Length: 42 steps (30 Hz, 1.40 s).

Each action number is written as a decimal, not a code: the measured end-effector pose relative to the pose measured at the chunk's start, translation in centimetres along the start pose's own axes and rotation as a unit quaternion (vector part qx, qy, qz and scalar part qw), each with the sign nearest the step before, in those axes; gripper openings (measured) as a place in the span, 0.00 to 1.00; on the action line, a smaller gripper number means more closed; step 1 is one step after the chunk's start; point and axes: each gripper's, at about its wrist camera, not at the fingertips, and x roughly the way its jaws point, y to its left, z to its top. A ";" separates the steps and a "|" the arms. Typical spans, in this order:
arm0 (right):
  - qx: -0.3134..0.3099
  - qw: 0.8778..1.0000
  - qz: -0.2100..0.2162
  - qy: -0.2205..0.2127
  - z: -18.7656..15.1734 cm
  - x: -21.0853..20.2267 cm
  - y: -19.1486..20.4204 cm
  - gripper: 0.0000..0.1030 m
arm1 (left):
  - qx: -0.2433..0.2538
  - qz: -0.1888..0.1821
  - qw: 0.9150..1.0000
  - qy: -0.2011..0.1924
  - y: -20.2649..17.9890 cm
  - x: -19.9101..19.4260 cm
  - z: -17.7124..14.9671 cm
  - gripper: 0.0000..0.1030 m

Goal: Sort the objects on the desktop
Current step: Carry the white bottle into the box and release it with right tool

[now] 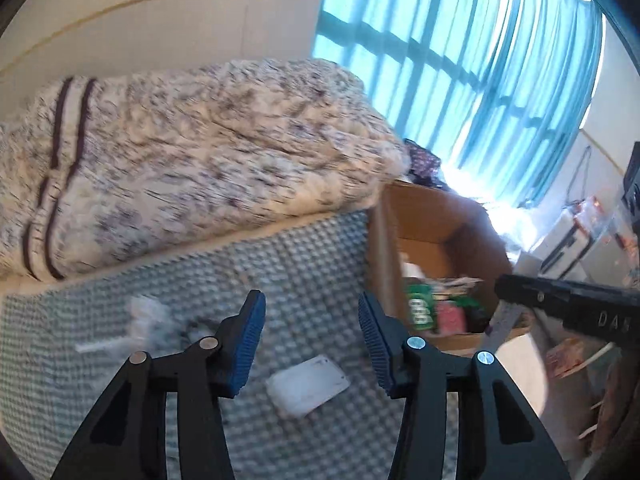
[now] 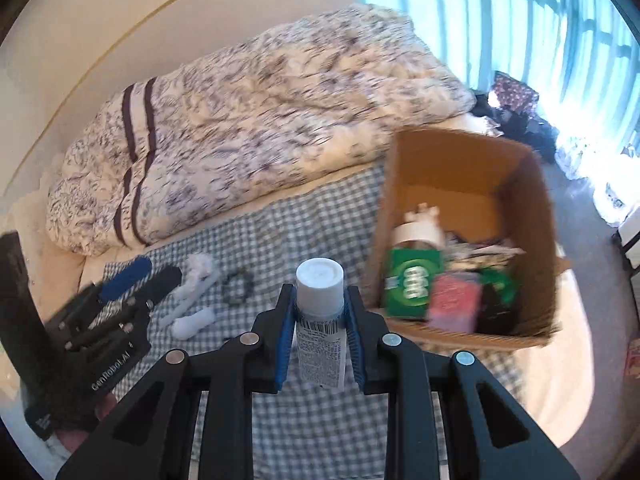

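My right gripper (image 2: 320, 300) is shut on a white tube (image 2: 320, 312) with a white cap and a barcode label, held upright above the checked sheet (image 2: 304, 224), just left of a cardboard box (image 2: 460, 160). My left gripper (image 1: 312, 310) is open with nothing between its blue pads. It hangs over the sheet (image 1: 304, 264), above a flat white packet (image 1: 306, 386). The box (image 1: 432, 216) lies to its right, and the right gripper (image 1: 505, 294) pokes in from the right edge. The left gripper (image 2: 146, 276) also shows at the far left of the right wrist view.
The box holds a green packet (image 2: 412, 284), a pink packet (image 2: 456, 304), a white-lidded jar (image 2: 416, 232) and dark items. Blurred white objects (image 2: 196, 280) and a dark ring (image 2: 238, 284) lie on the sheet. A folded patterned quilt (image 2: 260, 120) fills the back, with teal curtains (image 2: 500, 12) behind.
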 end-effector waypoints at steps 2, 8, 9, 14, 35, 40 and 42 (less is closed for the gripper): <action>0.002 1.000 -0.003 -0.004 0.5 -0.6 -2.0 0.23 | 0.000 0.011 1.000 0.003 -1.3 1.0 -0.8 0.90; 0.011 1.000 -0.011 -0.005 1.6 -0.7 -6.6 0.23 | -0.011 0.028 0.998 0.057 -1.8 4.8 -3.8 0.93; 0.011 1.000 -0.011 -0.007 1.9 -0.7 -7.1 0.23 | -0.017 0.031 0.997 0.070 -1.7 5.5 -4.4 0.93; 0.013 1.000 -0.022 -0.014 4.0 0.1 -9.4 0.24 | -0.032 0.026 0.994 0.100 -2.0 7.7 -6.6 0.93; 0.132 0.989 -0.048 0.044 2.9 7.3 -15.6 0.93 | 0.394 -0.040 0.913 0.102 -9.0 20.3 -14.1 0.93; 0.143 0.987 -0.043 0.059 2.8 8.6 -15.9 0.93 | 0.414 -0.065 0.903 0.094 -9.2 21.5 -14.2 0.81; 0.140 0.987 -0.044 0.067 3.0 9.3 -15.8 0.93 | 0.405 -0.065 0.907 0.099 -9.1 21.6 -13.9 0.65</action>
